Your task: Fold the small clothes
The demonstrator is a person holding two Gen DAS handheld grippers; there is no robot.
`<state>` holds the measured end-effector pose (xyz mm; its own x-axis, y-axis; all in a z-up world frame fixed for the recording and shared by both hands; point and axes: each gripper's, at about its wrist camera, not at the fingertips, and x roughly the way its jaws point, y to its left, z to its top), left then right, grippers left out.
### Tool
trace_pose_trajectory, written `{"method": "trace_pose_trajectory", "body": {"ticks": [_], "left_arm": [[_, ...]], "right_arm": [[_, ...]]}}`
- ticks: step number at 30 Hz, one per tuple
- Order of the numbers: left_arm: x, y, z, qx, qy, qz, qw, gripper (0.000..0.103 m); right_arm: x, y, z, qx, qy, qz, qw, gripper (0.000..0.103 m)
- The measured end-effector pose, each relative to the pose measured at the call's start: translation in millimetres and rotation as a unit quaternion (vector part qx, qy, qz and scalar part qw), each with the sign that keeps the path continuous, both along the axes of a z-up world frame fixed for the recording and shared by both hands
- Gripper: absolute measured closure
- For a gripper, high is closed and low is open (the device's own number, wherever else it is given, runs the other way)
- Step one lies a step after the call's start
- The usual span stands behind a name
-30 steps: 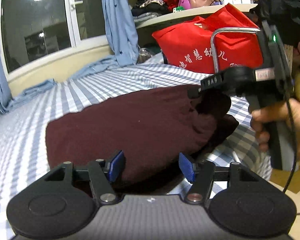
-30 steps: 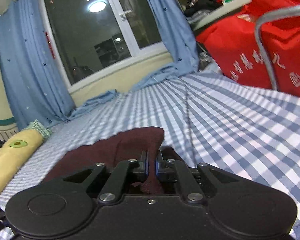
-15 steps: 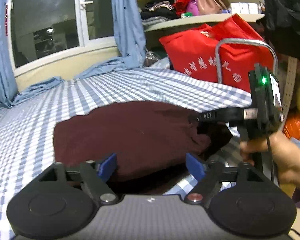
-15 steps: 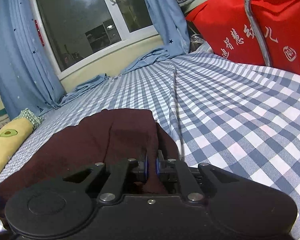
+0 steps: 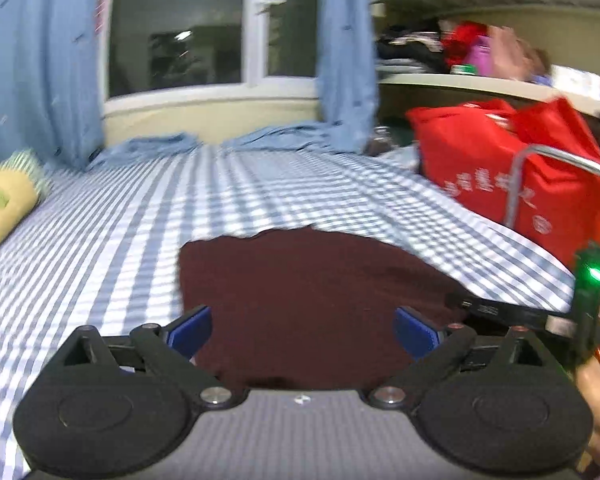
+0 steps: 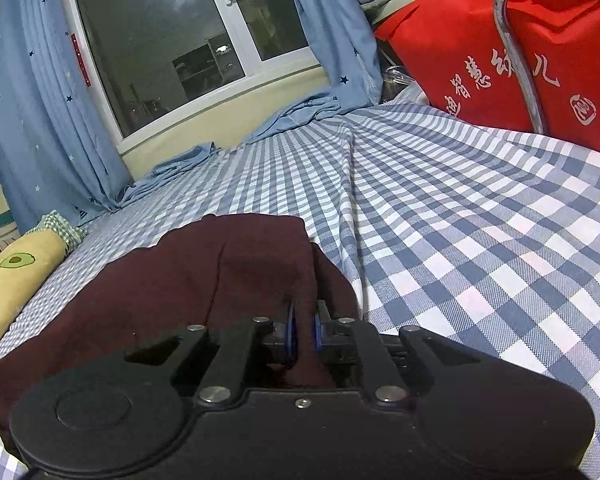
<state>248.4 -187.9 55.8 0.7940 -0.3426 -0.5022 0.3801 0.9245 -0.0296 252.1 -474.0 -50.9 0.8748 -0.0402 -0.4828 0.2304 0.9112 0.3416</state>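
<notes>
my right gripper (image 6: 303,330) pinched a soft, light fold of the maroon garment (image 6: 188,280); my left gripper (image 5: 302,330) hung spread over its limp near hem, the best hold.

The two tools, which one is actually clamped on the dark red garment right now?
The right tool: its blue pads are shut on a fold of the maroon garment. The left tool hangs wide open above it, gripping nothing.

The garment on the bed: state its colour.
Dark maroon garment, plain with no pattern; clearest in the right wrist view.
</notes>
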Motion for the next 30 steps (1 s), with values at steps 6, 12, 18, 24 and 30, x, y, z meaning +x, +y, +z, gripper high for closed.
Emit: {"method": "trace_pose_trajectory", "body": {"ticks": [6, 12, 18, 24, 30], "left_arm": [[25.2, 40.5, -12.1, -0.024, 0.030, 0.061, 0.9974, 0.001], [44.1, 65.5, -46.6, -0.058, 0.104, 0.071, 0.9904, 0.000], [51.0, 77.5, -77.9, -0.078, 0.149, 0.075, 0.9829, 0.000], [48.2, 74.8, -92.9, -0.086, 0.147, 0.074, 0.9825, 0.000], [42.9, 69.1, -99.7, -0.081, 0.134, 0.076, 0.9847, 0.000]], "right_arm": [[-0.3, 4.3, 0.9, -0.024, 0.002, 0.002, 1.000, 0.090], [-3.9, 7.9, 3.9, -0.043, -0.001, 0.003, 0.999, 0.079], [-16.6, 15.5, 8.2, -0.065, -0.009, -0.011, 0.998, 0.040], [-36.4, 28.9, 3.9, -0.081, -0.019, -0.018, 0.996, 0.032], [-44.8, 31.5, -16.0, -0.082, -0.017, -0.047, 0.995, 0.028]]}}
